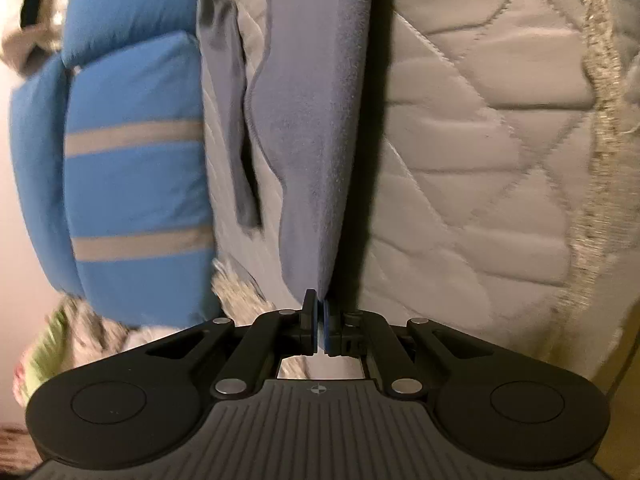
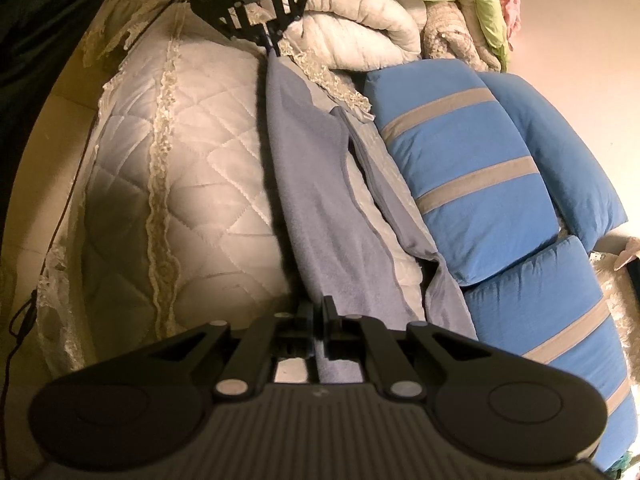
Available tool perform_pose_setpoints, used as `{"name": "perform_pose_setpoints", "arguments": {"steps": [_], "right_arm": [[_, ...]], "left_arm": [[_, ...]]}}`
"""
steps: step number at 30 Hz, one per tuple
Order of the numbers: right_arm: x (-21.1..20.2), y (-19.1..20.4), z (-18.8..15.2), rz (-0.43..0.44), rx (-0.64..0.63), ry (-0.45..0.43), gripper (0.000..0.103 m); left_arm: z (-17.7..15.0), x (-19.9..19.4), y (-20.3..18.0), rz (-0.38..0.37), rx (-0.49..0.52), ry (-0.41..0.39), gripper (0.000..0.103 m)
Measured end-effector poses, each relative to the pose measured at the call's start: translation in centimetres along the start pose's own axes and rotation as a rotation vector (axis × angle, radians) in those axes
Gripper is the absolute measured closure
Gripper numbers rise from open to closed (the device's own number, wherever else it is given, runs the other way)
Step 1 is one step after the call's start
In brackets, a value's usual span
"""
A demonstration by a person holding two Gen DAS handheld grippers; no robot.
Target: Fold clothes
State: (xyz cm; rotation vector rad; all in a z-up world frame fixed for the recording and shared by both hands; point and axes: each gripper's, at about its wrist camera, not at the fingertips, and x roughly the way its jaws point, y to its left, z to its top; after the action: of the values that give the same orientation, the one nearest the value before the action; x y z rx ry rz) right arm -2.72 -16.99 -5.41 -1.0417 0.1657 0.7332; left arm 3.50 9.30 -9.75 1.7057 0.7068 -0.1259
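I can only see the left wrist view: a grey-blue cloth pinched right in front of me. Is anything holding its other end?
Observer: Yes. The right gripper has its jaws shut on the opposite end of the grey-blue garment.
Operator: Is it lying flat?
Observer: No. It stretches as a narrow band from there to the left gripper, casting a shadow on the quilted bedspread.
Operator: What lies beyond my end?
Observer: A rolled white duvet sits just behind the left gripper.
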Motion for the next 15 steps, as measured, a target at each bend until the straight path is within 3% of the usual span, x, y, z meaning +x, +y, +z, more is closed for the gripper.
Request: {"name": "perform_pose_setpoints", "arguments": {"steps": [3, 6, 10, 12, 13, 14, 15], "right_arm": [[-0.3, 0.0, 0.1, 0.016, 0.008, -0.002, 0.085], [-0.5, -0.1, 0.2, 0.029, 0.02, -0.002, 0.085], [-1.2, -1.3, 0.5, 0.091, 0.11, 0.001, 0.062], [-2.1, -2.5, 0.5, 0.127, 0.198, -0.021, 0.041], [-2.5, -3.0, 0.5, 0.133, 0.232, -0.034, 0.026], [-3.0, -3.6, 0.4, 0.139, 0.262, -0.052, 0.02], [-3.4, -4.1, 0.4, 0.141, 0.287, -0.066, 0.018]], "left_arm": [[0.3, -0.4, 0.0, -0.081, -0.029, 0.036, 0.101], [0.5, -0.4, -0.4, -0.059, -0.01, 0.052, 0.098], [-0.5, 0.0, 0.4, -0.128, -0.046, 0.145, 0.091], [-0.7, -0.6, 2.3, -0.169, -0.152, 0.13, 0.069], [-0.6, -1.0, 3.5, -0.186, -0.215, 0.111, 0.05], [-0.5, -1.4, 4.6, -0.204, -0.278, 0.092, 0.036], [-0.5, -1.8, 5.8, -0.221, -0.34, 0.072, 0.032]]}}
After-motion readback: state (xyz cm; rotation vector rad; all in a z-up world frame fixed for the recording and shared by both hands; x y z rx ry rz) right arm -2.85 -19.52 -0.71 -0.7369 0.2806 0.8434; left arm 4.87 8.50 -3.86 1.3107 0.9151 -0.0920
